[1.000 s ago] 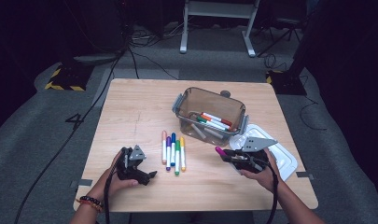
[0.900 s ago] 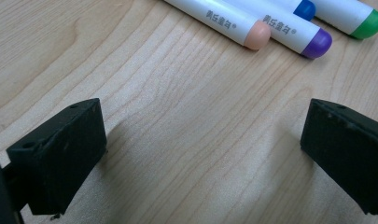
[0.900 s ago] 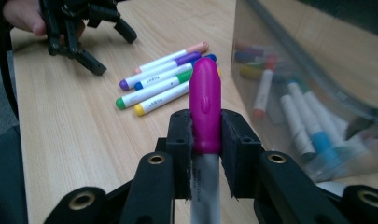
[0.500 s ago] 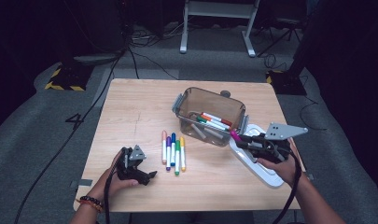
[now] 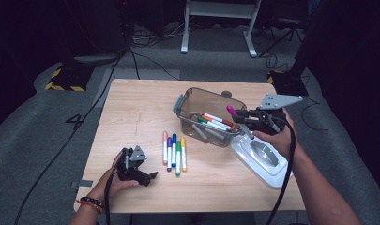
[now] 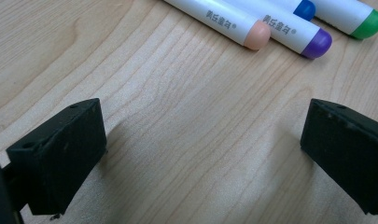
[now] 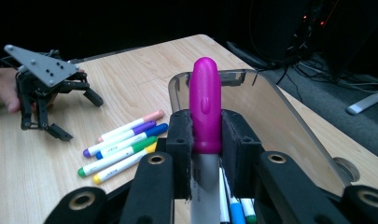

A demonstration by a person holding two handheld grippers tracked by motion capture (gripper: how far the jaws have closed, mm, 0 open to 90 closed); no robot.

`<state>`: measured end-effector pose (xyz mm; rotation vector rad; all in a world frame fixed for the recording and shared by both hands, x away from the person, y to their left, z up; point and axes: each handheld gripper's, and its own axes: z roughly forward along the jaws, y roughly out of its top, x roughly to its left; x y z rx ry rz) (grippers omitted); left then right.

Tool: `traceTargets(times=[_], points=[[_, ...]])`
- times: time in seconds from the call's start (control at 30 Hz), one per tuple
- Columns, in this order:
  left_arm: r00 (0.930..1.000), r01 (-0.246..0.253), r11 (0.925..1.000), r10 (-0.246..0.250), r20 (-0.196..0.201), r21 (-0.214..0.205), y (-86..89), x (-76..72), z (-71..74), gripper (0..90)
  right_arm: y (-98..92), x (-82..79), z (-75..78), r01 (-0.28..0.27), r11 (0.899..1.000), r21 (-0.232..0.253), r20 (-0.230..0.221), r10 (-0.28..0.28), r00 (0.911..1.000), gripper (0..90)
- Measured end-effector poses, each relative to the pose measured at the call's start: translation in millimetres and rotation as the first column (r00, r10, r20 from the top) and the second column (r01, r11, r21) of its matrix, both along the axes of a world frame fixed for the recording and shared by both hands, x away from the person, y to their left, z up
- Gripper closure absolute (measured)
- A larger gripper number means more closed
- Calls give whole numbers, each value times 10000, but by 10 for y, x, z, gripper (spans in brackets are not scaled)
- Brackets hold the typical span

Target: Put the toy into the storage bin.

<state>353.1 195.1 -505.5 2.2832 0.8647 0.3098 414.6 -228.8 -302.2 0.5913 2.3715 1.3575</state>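
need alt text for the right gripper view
The right claw is shut on a magenta-capped marker above a clear plastic bin. Five markers lie on the wooden table, with the left claw beyond.

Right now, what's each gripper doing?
Left gripper: open, empty, resting on the table.
Right gripper: shut on the magenta marker.

Right tongs (image 5: 238,116) clamped shut, raised; left tongs (image 5: 148,175) gape, resting low.

Pale matt wood-grain table (image 5: 131,117); smooth glossy plastic markers (image 5: 174,151); clear smoky plastic bin (image 5: 197,101); glossy magenta marker cap (image 7: 205,105) between matt, rough black foam pads (image 7: 179,144); white plastic lid (image 5: 265,161)
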Motion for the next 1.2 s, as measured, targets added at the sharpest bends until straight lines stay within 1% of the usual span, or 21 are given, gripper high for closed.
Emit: traceTargets(times=[0.1, 0.17, 0.3, 0.43, 0.57, 0.7, 0.8, 0.87, 0.97, 1.03, 1.07, 1.1, 1.2], points=[[10000, 0, 10000, 0, -1, -4, 0, 0, 0, 4, 57, 107, 12, -35, 10000, -26, -155, 35, 9999, 746], [10000, 0, 10000, 0, -1, -2, 0, 0, 0, 4, 122, 198, 12, 10, 9998, -184, -205, -14, 9998, 746], [10000, -1, 10000, 1, 1, -3, 0, 0, 0, 4, 235, 361, -20, -29, 9992, -398, -475, 11, 9989, 746], [10000, 13, 10000, -13, -2, -1, 0, 1, 0, 4, 362, 520, -102, -16, 9973, -731, -716, -36, 9974, 746], [10000, 18, 10000, -18, 1, 1, 0, 2, 0, 4, 503, 666, -173, -66, 9925, -1220, -897, -44, 9960, 746], [10000, 30, 10000, -30, -1, -2, 0, 3, 0, 4, 618, 810, -265, -120, 9862, -1653, -1214, -83, 9926, 746], [10000, 37, 10000, -37, -1, -8, 0, 3, -1, 4, 692, 918, -377, -156, 9816, -1901, -1584, -150, 9873, 746], [10000, 36, 10000, -36, -2, -5, 0, 3, 0, 4, 741, 982, -466, -252, 9756, -2180, -1840, -158, 9828, 746], [10000, 37, 10000, -37, -9, -10, 0, 3, -1, 4, 807, 1059, -595, -569, 9608, -2713, -2301, -73, 9731, 746], [10000, 37, 10000, -37, -10, -11, 0, 3, -1, 4, 849, 1095, -675, -785, 9444, -3192, -2618, -83, 9651, 746], [10000, 38, 10000, -38, -9, -13, 0, 3, -1, 4, 865, 1113, -714, -894, 9371, -3374, -2709, -57, 9626, 746], [10000, 37, 10000, -37, -12, -10, 0, 3, 0, 4, 880, 1121, -747, -955, 9302, -3545, -2917, -129, 9564, 746], [10000, 37, 10000, -37, -11, -15, 0, 3, -1, 4, 919, 1138, -833, -1184, 9060, -4065, -3297, -246, 9438, 745]])
